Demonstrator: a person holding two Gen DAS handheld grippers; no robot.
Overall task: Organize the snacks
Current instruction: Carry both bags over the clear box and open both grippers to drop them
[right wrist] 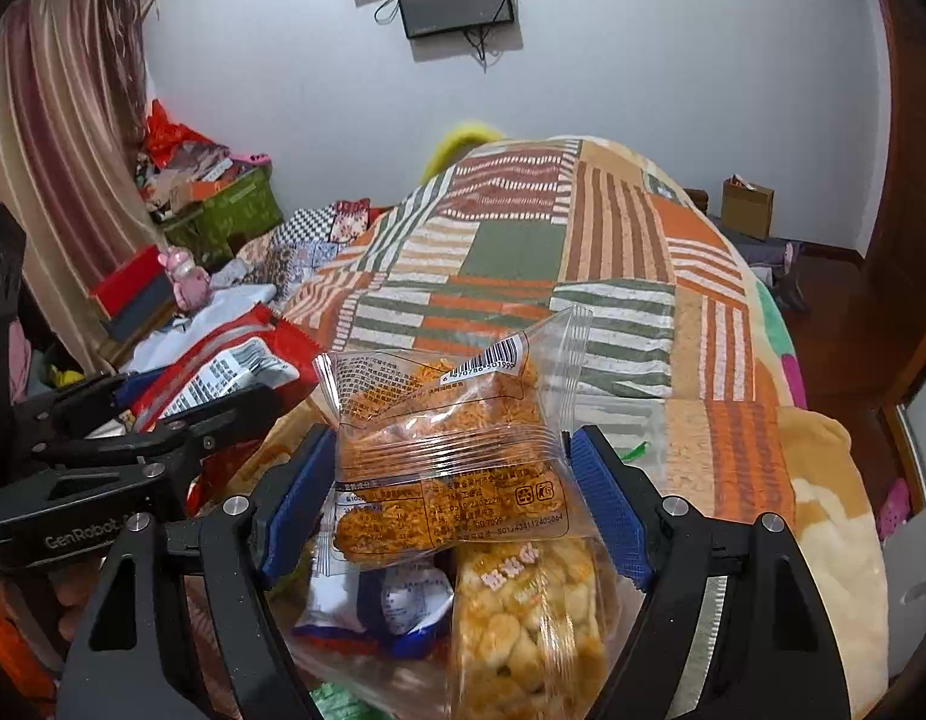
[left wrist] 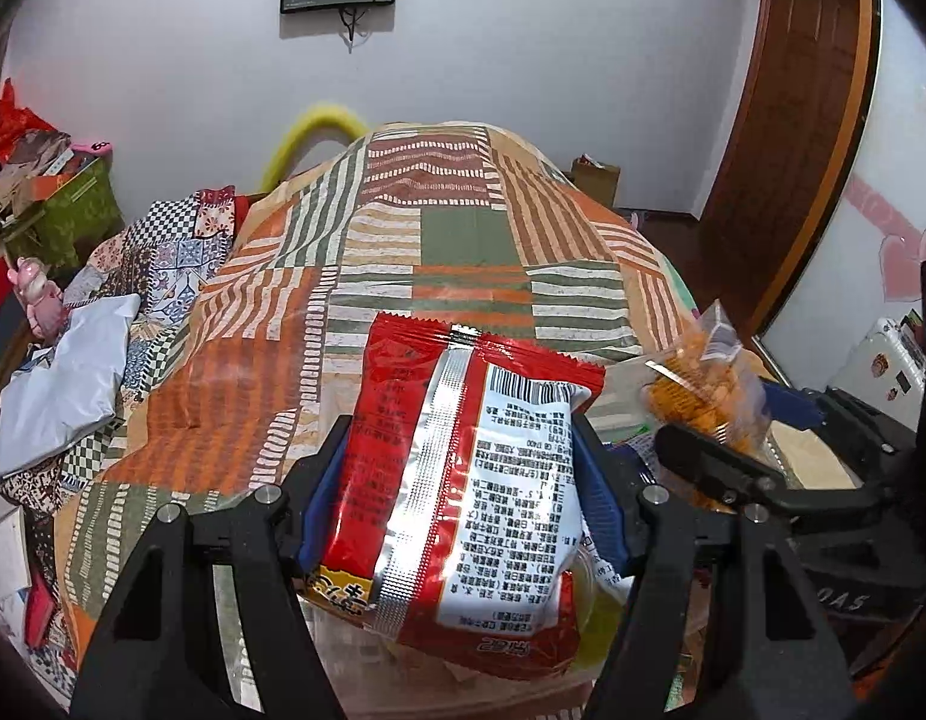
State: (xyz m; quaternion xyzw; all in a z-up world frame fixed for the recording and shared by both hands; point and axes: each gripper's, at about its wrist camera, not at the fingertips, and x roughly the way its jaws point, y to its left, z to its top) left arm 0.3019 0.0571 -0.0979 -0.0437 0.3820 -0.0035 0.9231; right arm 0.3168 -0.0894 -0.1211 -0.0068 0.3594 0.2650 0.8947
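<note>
My left gripper [left wrist: 463, 438] is shut on a red snack bag [left wrist: 463, 480] with a silver back seam and a white printed panel. The blue pads [left wrist: 319, 498] press its two sides and it hangs above the bed. My right gripper [right wrist: 457, 450] is shut on a clear packet of orange crispy snack [right wrist: 451, 420], barcode side up. Each view shows the other hand: the clear packet [left wrist: 703, 372] is at the right of the left wrist view, and the red bag [right wrist: 223, 360] is at the left of the right wrist view. The two grippers are side by side.
Under the right gripper lie a clear bag of yellow puffed pieces [right wrist: 523, 612] and a blue-and-white packet [right wrist: 391, 606]. A striped patchwork blanket [left wrist: 463, 240] covers the bed ahead. A green box [right wrist: 235, 210] and clutter stand on the left, and a wooden door [left wrist: 793, 120] on the right.
</note>
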